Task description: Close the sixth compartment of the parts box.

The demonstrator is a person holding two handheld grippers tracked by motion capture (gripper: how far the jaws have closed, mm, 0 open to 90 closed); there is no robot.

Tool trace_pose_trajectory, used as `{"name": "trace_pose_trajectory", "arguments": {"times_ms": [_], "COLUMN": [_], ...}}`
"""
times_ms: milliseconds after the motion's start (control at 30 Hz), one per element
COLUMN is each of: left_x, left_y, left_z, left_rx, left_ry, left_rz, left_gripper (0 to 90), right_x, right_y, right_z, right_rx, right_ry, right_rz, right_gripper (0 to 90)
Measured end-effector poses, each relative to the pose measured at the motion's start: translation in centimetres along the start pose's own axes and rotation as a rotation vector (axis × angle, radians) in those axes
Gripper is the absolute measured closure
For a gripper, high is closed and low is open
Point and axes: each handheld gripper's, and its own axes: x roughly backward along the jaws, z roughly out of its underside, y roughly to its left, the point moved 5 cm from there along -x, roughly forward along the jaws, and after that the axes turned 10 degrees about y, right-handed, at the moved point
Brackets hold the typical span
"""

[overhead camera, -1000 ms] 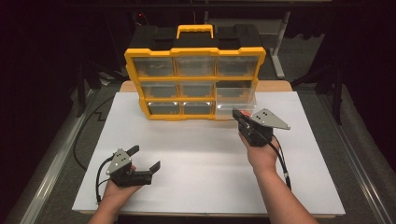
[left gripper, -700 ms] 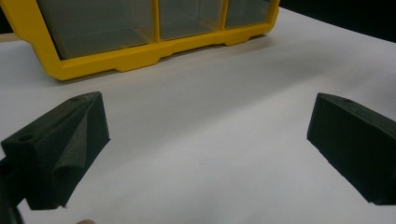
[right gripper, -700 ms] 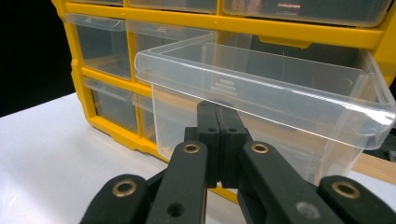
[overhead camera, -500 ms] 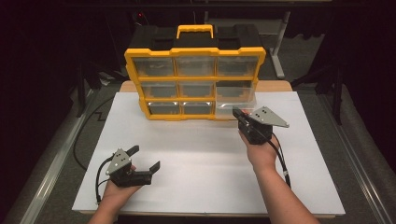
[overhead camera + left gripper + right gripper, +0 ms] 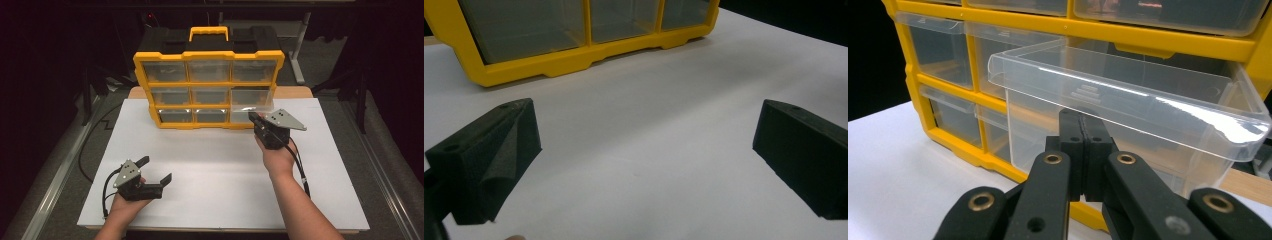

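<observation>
A yellow organizer (image 5: 207, 55) with clear drawers stands upright at the back of the white table top. Its tall lower-right drawer (image 5: 250, 106) is pulled partway out (image 5: 1128, 95). My right gripper (image 5: 251, 118) is at that drawer's front. In the right gripper view its jaws (image 5: 1083, 120) are pressed together, with the tips just under the drawer's top lip; I cannot tell whether they pinch any plastic. My left gripper (image 5: 156, 170) rests near the front left of the table, open with nothing between its fingers (image 5: 499, 150), and points toward the organizer's bottom edge (image 5: 574, 55).
The white table top (image 5: 215, 170) spreads between the two hands. A black handle area with a yellow grip (image 5: 209, 34) tops the organizer. Cables trail from both grippers. Dark floor and metal rails (image 5: 55, 175) flank the table.
</observation>
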Motion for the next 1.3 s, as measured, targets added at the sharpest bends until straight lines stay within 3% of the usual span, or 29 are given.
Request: {"name": "trace_pose_trajectory", "arguments": {"times_ms": [1300], "left_x": [0.3], "left_y": [0.1], "left_z": [0.2], "left_rx": [0.011], "left_ry": [-0.002], "left_rz": [0.006], "left_gripper": [0.2], "right_x": [-2.3], "right_y": [-1.4], "right_z": [-1.4], "right_rx": [0.01], "right_ry": [0.017], "right_rz": [0.044], "right_gripper": [90.0]}}
